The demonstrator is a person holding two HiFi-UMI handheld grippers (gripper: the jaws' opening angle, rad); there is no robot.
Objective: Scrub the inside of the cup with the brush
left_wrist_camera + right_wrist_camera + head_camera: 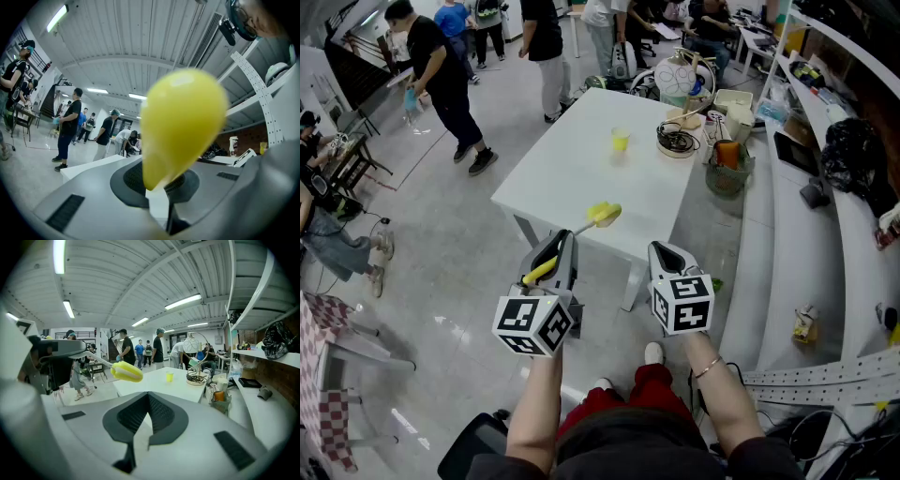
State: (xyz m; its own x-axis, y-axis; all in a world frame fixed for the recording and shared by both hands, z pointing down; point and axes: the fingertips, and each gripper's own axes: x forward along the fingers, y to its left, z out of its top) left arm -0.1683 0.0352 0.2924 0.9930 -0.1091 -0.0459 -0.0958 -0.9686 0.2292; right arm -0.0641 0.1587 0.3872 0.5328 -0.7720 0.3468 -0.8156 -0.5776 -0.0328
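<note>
Your left gripper (559, 246), low in the head view, is clamped on the handle of the brush (602, 215), whose yellow sponge head shows against the near edge of the white table (572, 173). Your right gripper (667, 257), just right of it, has its jaws pressed together on nothing. The cup (620, 141), small and yellow, stands alone near the middle of the table, well apart from both grippers. The risk, as I judge it, is that the cup looks light. If you push the brush in before the right jaws have opened and taken hold of it, it will likely slide or tip. The long handle could also twist in the grip under scrubbing load. The left gripper view is almost filled by the brush head and hides the cup. The right gripper view shows both together at mid-frame, the cup to the right of the head.
</note>
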